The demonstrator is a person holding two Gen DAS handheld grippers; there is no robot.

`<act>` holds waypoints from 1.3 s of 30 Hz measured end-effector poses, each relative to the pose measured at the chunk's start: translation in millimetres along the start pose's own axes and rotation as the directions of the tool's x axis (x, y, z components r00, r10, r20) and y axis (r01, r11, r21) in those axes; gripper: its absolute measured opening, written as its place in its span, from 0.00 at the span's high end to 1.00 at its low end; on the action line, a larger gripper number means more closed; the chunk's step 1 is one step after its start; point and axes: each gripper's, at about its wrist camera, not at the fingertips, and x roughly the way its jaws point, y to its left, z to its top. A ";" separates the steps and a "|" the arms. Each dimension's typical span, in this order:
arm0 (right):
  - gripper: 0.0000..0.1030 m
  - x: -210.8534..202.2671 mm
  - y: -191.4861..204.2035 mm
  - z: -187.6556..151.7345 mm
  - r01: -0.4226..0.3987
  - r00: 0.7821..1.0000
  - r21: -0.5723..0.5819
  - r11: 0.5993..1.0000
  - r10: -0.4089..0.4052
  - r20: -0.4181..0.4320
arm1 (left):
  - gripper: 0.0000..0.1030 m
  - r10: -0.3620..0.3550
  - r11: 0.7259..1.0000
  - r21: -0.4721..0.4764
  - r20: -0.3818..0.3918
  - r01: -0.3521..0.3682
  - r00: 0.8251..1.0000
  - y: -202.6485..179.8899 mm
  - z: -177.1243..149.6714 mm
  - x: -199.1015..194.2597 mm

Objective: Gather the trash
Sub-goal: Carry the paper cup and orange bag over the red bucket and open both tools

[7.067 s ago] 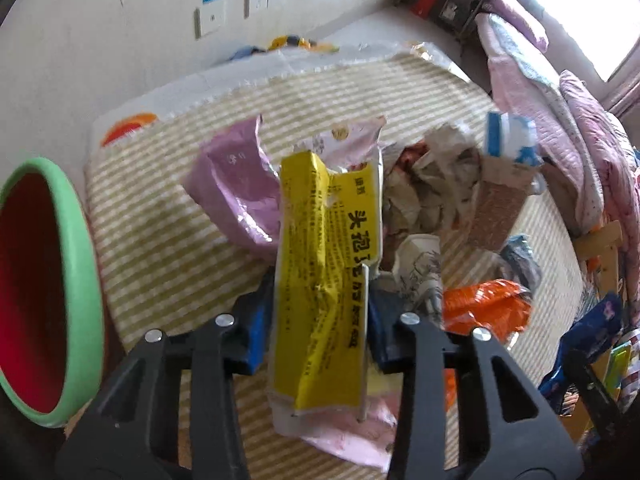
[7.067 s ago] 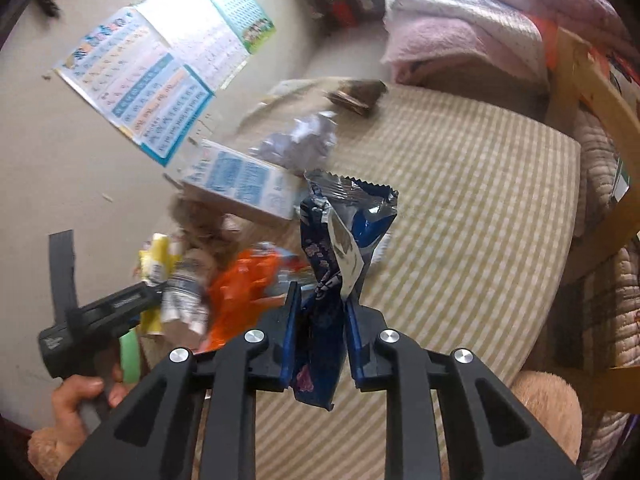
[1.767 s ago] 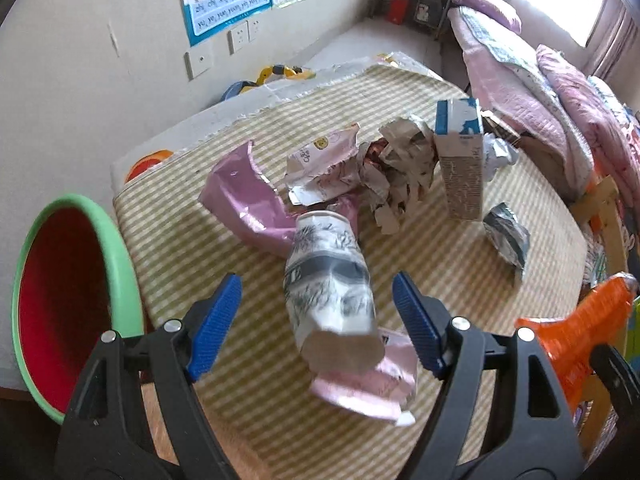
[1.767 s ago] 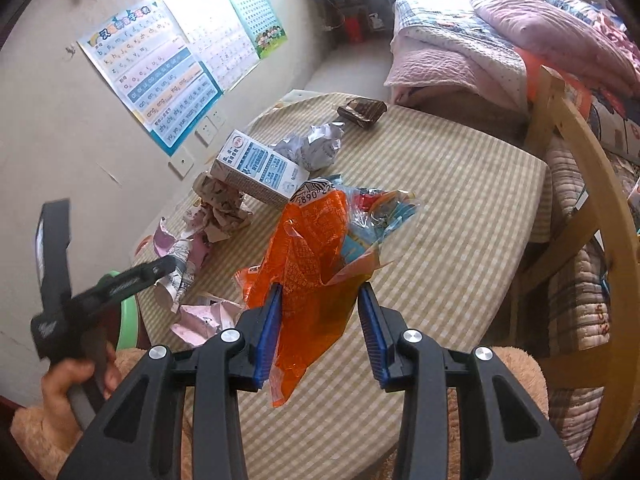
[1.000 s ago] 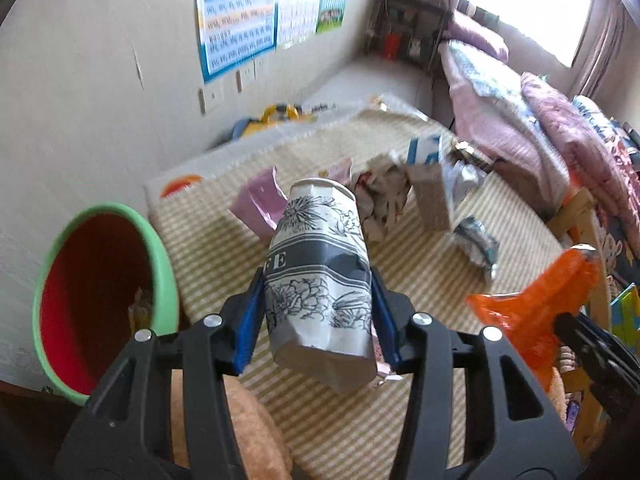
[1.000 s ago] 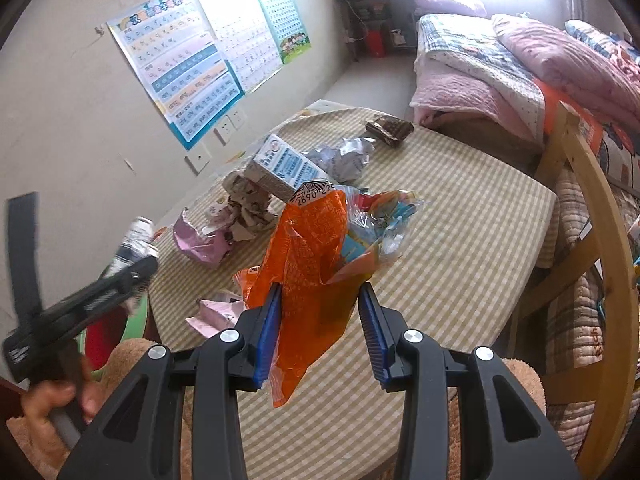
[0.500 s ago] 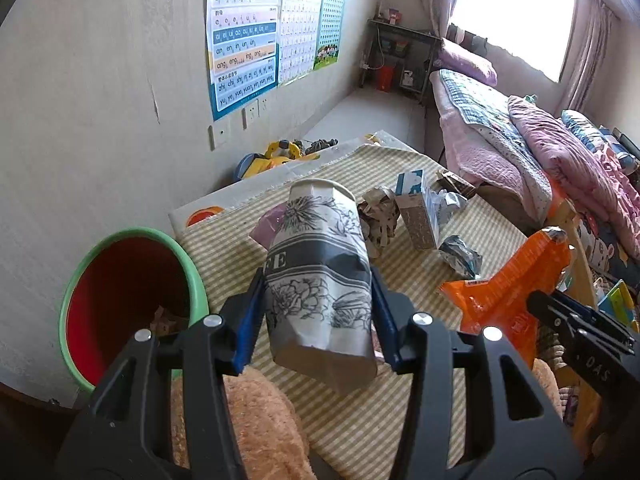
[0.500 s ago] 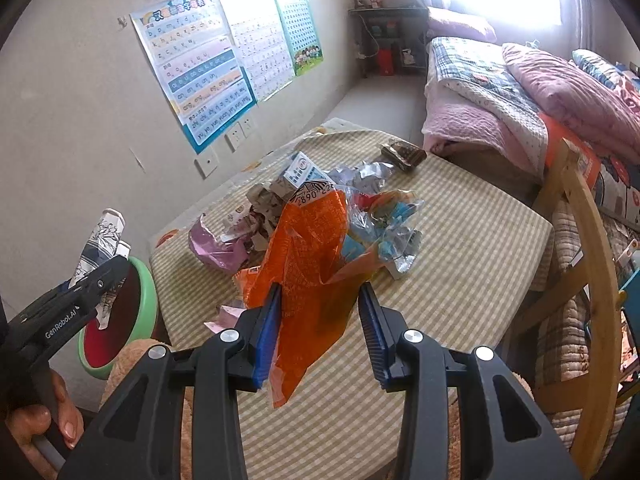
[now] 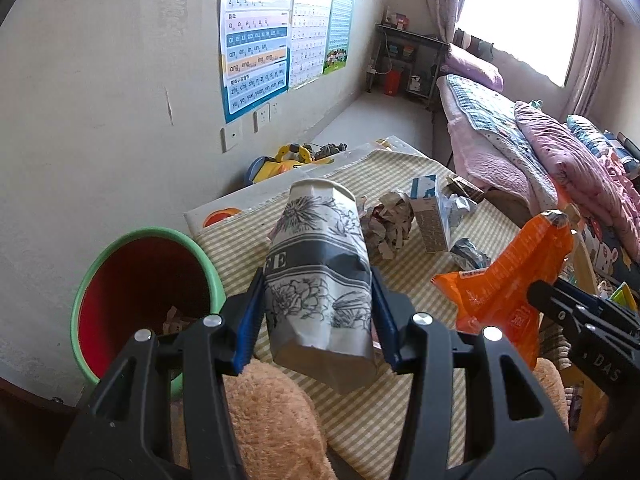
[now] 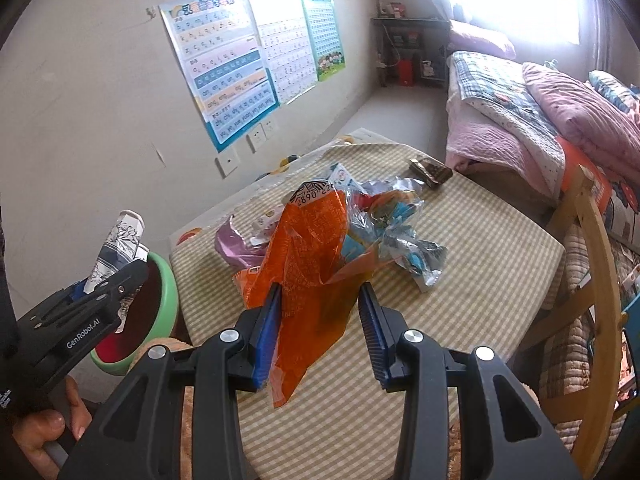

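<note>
The left tongs [image 9: 318, 312] grip a crumpled cup [image 9: 320, 276]; the right tongs [image 10: 320, 324] pinch an orange wrapper [image 10: 308, 264]. The bin [image 9: 100, 264] sits at nine o'clock. Letting go early would likely land either on the worktop [image 9: 404, 408].

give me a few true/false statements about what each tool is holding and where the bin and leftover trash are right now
1. The left tool is shut on a crushed paper cup with a floral print. True.
2. The right tool is empty. False: it grips an orange wrapper.
3. The bin has a green rim and a red inside. True.
4. The bin stands on the table. False: it sits lower, beside the table's edge near the wall.
5. A milk carton is on the table next to crumpled paper. True.
6. The paper cup is already inside the bin. False: it is in the left tool.
</note>
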 end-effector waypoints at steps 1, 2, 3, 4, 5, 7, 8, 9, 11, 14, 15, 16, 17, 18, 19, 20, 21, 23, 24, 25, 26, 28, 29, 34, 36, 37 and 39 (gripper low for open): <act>0.64 0.2 1.9 0.2 -0.002 1.000 -0.003 1.000 0.002 0.000 | 0.54 0.001 1.000 -0.001 0.000 -0.001 1.000 1.3 0.2 0.2; 0.64 0.1 2.8 0.1 -0.003 1.000 -0.006 1.000 0.003 0.000 | 0.54 0.004 1.000 -0.002 0.000 -0.004 1.000 2.7 0.0 0.4; 0.64 0.5 4.4 0.4 -0.005 1.000 -0.010 1.000 0.005 -0.001 | 0.54 0.006 1.000 -0.003 -0.001 -0.006 1.000 4.1 -0.2 0.5; 0.64 0.7 5.4 0.4 -0.006 1.000 -0.014 1.000 0.006 -0.002 | 0.54 0.008 1.000 -0.006 -0.002 -0.008 1.000 5.8 -0.3 0.4; 0.64 0.9 6.7 0.3 -0.007 1.000 -0.016 1.000 0.007 -0.003 | 0.54 0.009 1.000 -0.011 -0.003 -0.009 1.000 7.7 -0.6 0.7; 0.64 1.9 9.8 0.8 -0.008 1.000 -0.024 1.000 0.008 -0.005 | 0.54 0.012 1.000 -0.016 -0.003 -0.012 1.000 11.3 -0.8 0.6; 0.64 2.2 11.2 1.0 -0.009 1.000 -0.027 1.000 0.008 -0.006 | 0.54 0.014 1.000 -0.018 -0.002 -0.014 1.000 12.9 -1.0 0.4; 0.64 2.4 12.2 0.9 -0.010 1.000 -0.029 1.000 0.009 -0.006 | 0.54 0.016 1.000 -0.019 -0.002 -0.016 1.000 14.3 -1.1 0.0; 0.64 2.8 14.6 1.1 -0.011 1.000 -0.034 0.999 0.011 -0.008 | 0.54 0.020 1.000 -0.022 -0.001 -0.020 1.000 17.6 -1.1 -0.4; 0.63 3.4 19.5 1.2 -0.012 1.000 -0.045 0.999 0.011 -0.010 | 0.54 0.023 0.999 -0.031 -0.001 -0.023 1.000 23.2 -3.1 -1.2; 0.64 3.9 21.5 1.5 -0.011 1.000 -0.049 0.999 0.011 -0.011 | 0.54 0.026 0.999 -0.033 -0.001 -0.026 1.000 25.2 -3.4 -1.6; 0.63 4.4 23.3 1.7 -0.012 1.000 -0.053 0.999 0.012 -0.013 | 0.54 0.028 0.999 -0.037 0.000 -0.028 1.000 27.7 -3.7 -2.0; 0.63 4.6 25.0 1.9 -0.013 1.000 -0.056 0.998 0.012 -0.014 | 0.54 0.029 0.999 -0.040 0.001 -0.029 1.000 29.5 -3.9 -2.5; 0.63 5.3 25.7 1.8 -0.013 1.000 -0.060 0.998 0.012 -0.015 | 0.54 0.031 0.999 -0.042 0.002 -0.031 1.000 31.2 -4.0 -3.2; 0.63 5.7 27.1 1.5 -0.014 1.000 -0.064 0.998 0.013 -0.017 | 0.54 0.033 0.999 -0.044 0.003 -0.032 0.999 33.3 -3.7 -3.2; 0.63 6.1 29.1 1.2 -0.015 1.000 -0.067 0.998 0.014 -0.018 | 0.54 0.035 0.998 -0.047 0.006 -0.035 0.999 35.8 -3.8 -4.2; 0.63 6.4 32.2 1.7 -0.016 1.000 -0.074 0.997 0.015 -0.018 | 0.54 0.038 0.998 -0.049 0.008 -0.037 0.999 36.4 -3.6 -4.7; 0.63 6.9 35.8 2.4 -0.020 1.000 -0.084 0.996 0.019 -0.018 | 0.54 0.045 0.997 -0.055 0.009 -0.045 0.999 40.8 -3.5 -5.4; 0.63 7.1 39.7 3.7 -0.023 1.000 -0.091 0.996 0.022 -0.017 | 0.54 0.048 0.997 -0.059 0.010 -0.048 0.999 43.5 -3.5 -5.9; 0.63 7.5 42.3 4.5 -0.026 1.000 -0.097 0.995 0.024 -0.017 | 0.54 0.051 0.997 -0.064 0.011 -0.050 0.999 46.1 -3.5 -6.3; 0.63 7.9 45.6 5.7 -0.029 0.999 -0.103 0.994 0.027 -0.016 | 0.54 0.055 0.996 -0.070 0.013 -0.054 0.998 49.8 -3.6 -7.2; 0.63 9.3 53.5 8.1 -0.035 0.999 -0.119 0.992 0.034 -0.015 | 0.54 0.065 0.995 -0.076 0.014 -0.064 0.998 55.5 -3.3 -7.7; 0.63 10.6 58.7 9.5 -0.041 0.999 -0.129 0.991 0.039 -0.017 | 0.54 0.070 0.995 -0.078 0.013 -0.068 0.997 58.6 -3.5 -7.7; 0.63 15.7 80.3 11.5 -0.059 0.998 -0.177 0.982 0.056 -0.021 | 0.54 0.098 0.989 -0.113 -0.001 -0.098 0.995 82.0 -6.2 -5.5; 0.63 19.1 91.2 11.0 -0.064 0.998 -0.202 0.977 0.061 -0.024 | 0.54 0.112 0.985 -0.133 -0.008 -0.112 0.994 93.6 -8.3 -4.6; 0.63 20.9 95.9 10.9 -0.069 0.998 -0.211 0.975 0.064 -0.028 | 0.54 0.118 0.983 -0.142 -0.010 -0.118 0.993 99.0 -9.1 -4.5; 0.63 25.0 106.2 10.3 -0.085 0.996 -0.230 0.970 0.079 -0.037 | 0.54 0.134 0.977 -0.163 -0.018 -0.136 0.991 111.8 -11.4 -3.8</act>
